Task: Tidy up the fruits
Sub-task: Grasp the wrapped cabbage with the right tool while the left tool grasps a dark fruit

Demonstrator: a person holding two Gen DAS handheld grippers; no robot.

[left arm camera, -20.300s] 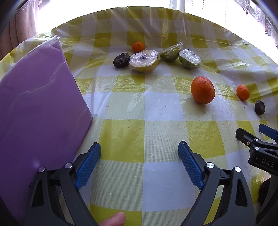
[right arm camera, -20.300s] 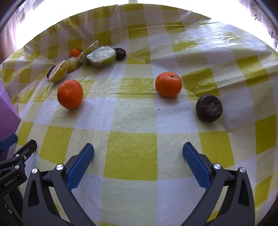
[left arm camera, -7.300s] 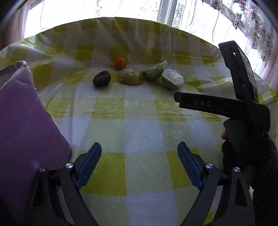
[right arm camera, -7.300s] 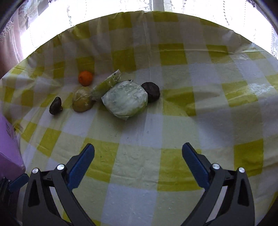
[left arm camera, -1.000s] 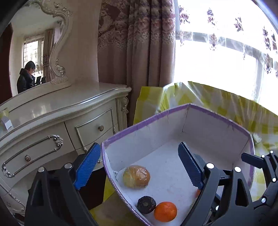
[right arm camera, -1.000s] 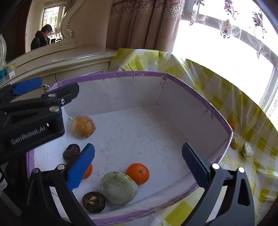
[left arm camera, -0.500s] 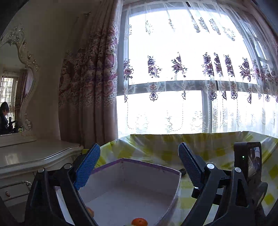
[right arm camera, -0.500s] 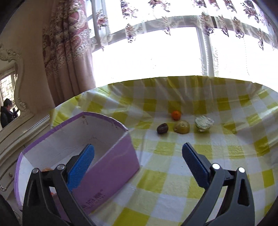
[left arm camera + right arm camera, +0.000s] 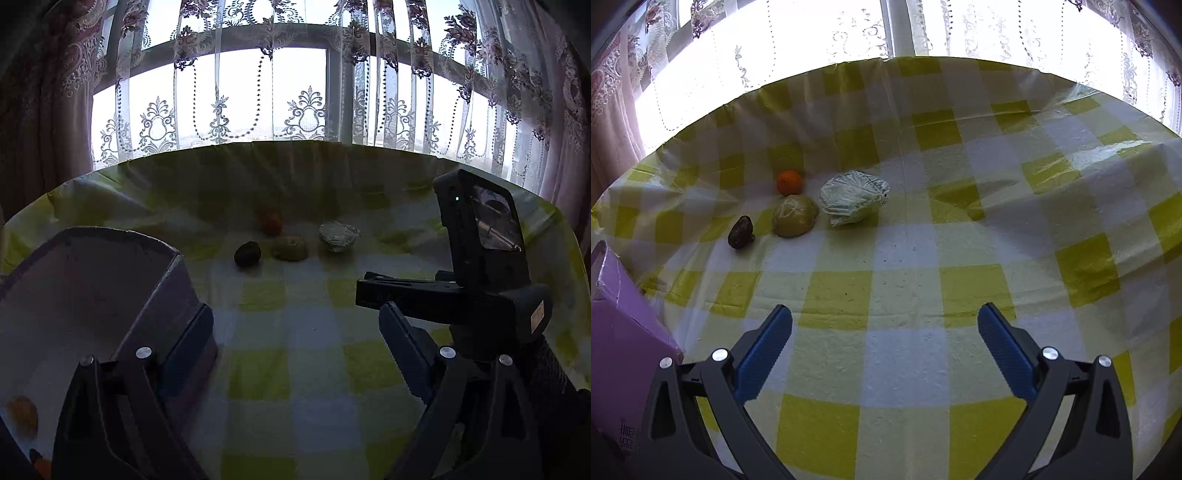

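Note:
Several fruits lie at the table's far side: a small orange (image 9: pixel 789 182), a wrapped yellow half fruit (image 9: pixel 795 220), a wrapped green half fruit (image 9: pixel 852 197) and a dark wrinkled fruit (image 9: pixel 740 232). The dim left wrist view shows the same group: the orange (image 9: pixel 270 221), yellow half (image 9: pixel 290 248), green half (image 9: pixel 338 235) and dark fruit (image 9: pixel 247 253). My right gripper (image 9: pixel 884 345) hangs open and empty well short of them. My left gripper (image 9: pixel 295 343) is open and empty too, beside the purple box (image 9: pixel 110 273), where an orange fruit (image 9: pixel 23 410) rests.
The yellow-and-white checked tablecloth (image 9: pixel 905 288) covers the table. The purple box corner (image 9: pixel 624 332) stands at the left. The right tool's body (image 9: pixel 480 258) rises at the right of the left wrist view. Lace curtains (image 9: pixel 295 92) and a window lie behind the table.
Both grippers have swung away from the box and tilted down over the table. The remaining fruits now sit ahead of them. Both stay open and empty.

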